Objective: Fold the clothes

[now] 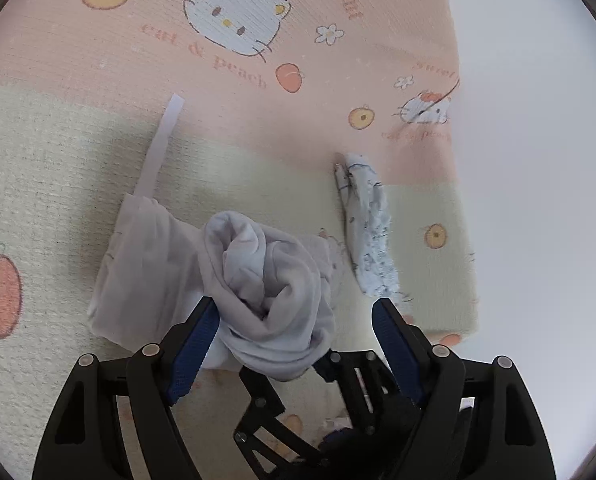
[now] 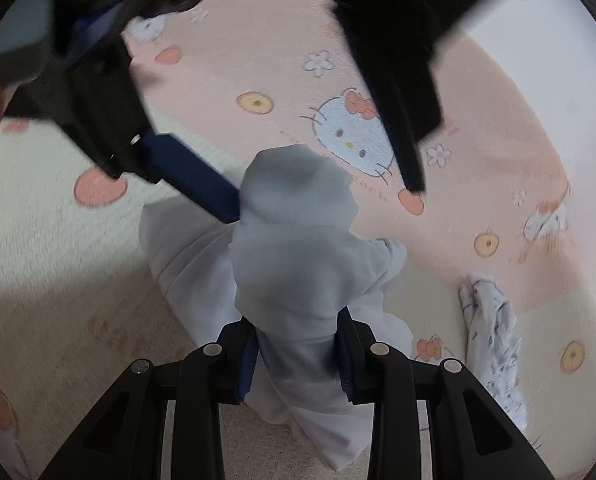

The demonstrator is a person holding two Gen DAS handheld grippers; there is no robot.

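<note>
Printed blanket (image 1: 98, 168), pink and cream with cat faces and peaches, covers the surface; pale grey garment (image 1: 266, 280) lies bunched near its middle, a flat strap (image 1: 160, 148) trailing off; small patterned cloth (image 1: 368, 232) lies just beside it, apart; left gripper (image 1: 294, 320) stands apart, one pad touching the bunch; right gripper (image 2: 296, 354) is clamped on the garment's fold.

The pale garment (image 1: 270, 280) is made of soft, matt cloth. The printed blanket (image 1: 98, 152) is made of rough, bumpy woven cloth. Matt black plastic is seen on the left gripper (image 1: 298, 320), with blue pads (image 1: 194, 344).
</note>
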